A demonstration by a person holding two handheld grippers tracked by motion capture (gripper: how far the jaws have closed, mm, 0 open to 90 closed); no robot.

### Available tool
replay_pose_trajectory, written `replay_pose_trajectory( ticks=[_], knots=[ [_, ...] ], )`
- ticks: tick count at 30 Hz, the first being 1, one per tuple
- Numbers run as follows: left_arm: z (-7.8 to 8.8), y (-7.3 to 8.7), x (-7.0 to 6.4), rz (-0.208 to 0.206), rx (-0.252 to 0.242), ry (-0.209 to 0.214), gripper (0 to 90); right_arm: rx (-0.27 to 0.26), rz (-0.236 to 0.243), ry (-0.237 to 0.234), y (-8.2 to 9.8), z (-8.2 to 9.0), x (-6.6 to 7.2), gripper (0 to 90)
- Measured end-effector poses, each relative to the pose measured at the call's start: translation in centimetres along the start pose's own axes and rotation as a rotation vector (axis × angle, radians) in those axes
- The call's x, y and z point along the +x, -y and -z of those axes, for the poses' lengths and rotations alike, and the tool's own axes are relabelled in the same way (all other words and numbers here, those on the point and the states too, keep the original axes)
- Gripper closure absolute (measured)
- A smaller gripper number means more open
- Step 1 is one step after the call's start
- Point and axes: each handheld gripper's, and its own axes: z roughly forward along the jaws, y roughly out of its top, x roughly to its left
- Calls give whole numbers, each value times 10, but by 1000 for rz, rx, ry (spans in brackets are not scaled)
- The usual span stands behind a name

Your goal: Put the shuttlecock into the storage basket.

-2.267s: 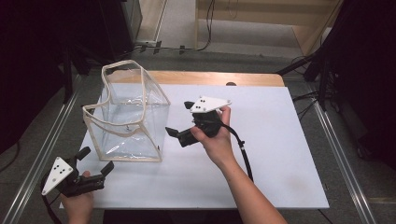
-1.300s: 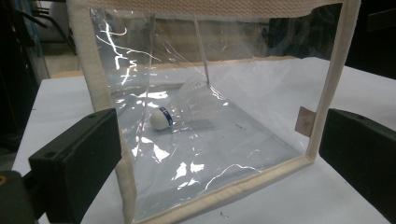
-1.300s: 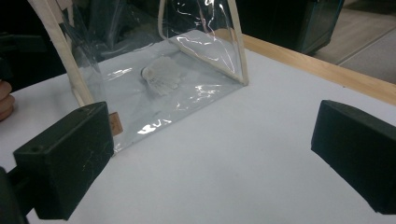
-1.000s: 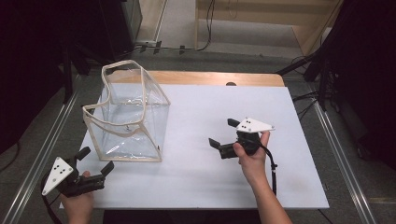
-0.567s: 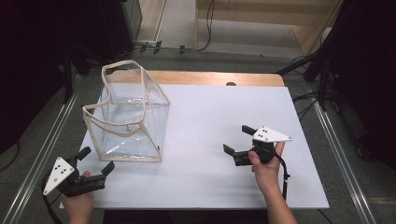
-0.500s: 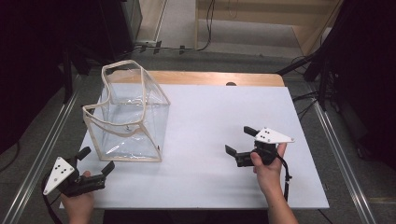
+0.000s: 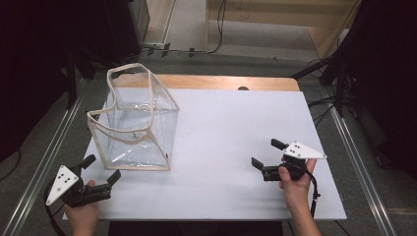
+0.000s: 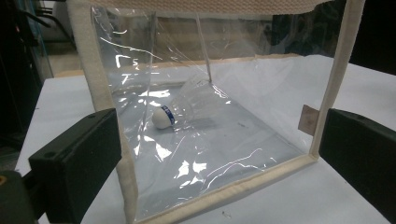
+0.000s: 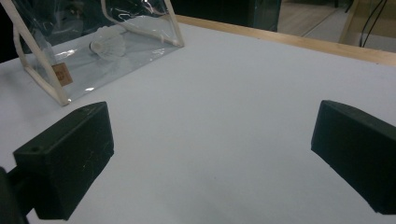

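Observation:
A clear plastic bag [image 7: 135, 123] with cream trim stands open-topped on the left of the white table [image 7: 226, 123]. A white shuttlecock [image 8: 187, 105] lies on its side inside the bag, also visible as the shuttlecock [image 9: 108, 43] in the right gripper view. My left gripper [image 7: 102, 169] is open at the table's front left corner, just short of the bag [image 8: 210, 93], jaws empty. My right gripper [image 7: 265, 155] is open and empty over the table's right front, pointing left toward the bag [image 9: 93, 42].
A wooden strip [image 7: 216, 82] runs along the table's far edge. Metal rails [image 7: 49, 142] flank the table on both sides. Cables and dark stands [image 7: 339, 64] sit on the floor beyond the table.
My right gripper has drawn back from beside the bag to the table's right front, empty and open. The left gripper has stayed in place.

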Motion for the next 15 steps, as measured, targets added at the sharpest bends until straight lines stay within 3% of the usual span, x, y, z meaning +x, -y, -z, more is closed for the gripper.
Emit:
replay_pose_trajectory(
  ticks=[15],
  knots=[
    [0,0,0,5,-1,-1,0,-15,-26,71,19,29,-19,0]
  ],
)
